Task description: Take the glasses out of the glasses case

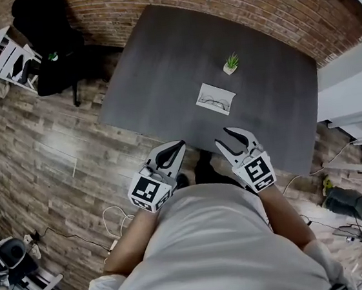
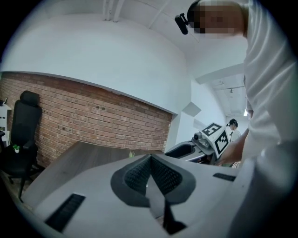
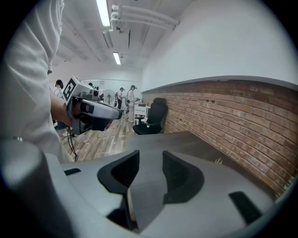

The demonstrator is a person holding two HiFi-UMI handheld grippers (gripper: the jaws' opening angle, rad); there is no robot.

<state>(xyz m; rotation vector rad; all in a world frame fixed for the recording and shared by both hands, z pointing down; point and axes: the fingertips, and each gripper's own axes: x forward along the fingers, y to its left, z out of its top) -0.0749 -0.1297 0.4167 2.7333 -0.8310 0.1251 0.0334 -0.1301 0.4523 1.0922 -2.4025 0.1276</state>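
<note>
Our right gripper (image 1: 224,136) is held with its jaws apart and nothing between them; through the gap we see only the dark table (image 1: 159,65). Our left gripper (image 1: 180,145) has its jaws together, tip against tip, and it also carries nothing. Both are at the near edge of the table, close in front of our body, side by side but not touching.

Further out, near the middle of the table, lies the glasses case (image 1: 215,98), a flat white thing well apart from both grippers. It seems to lie open, and the thin dark lines on it we take for the glasses (image 1: 212,102), though they are too small to be sure. Behind it stands a small potted plant (image 1: 230,63).

We judge the task is only at its start: the reach toward the case. To do it well, we should bring the open right gripper to the glasses from above, take the bridge or a thick part of the frame, not a lens, and close softly. The left gripper could press on the edge of the case so it does not slide or lift together with the glasses
</note>
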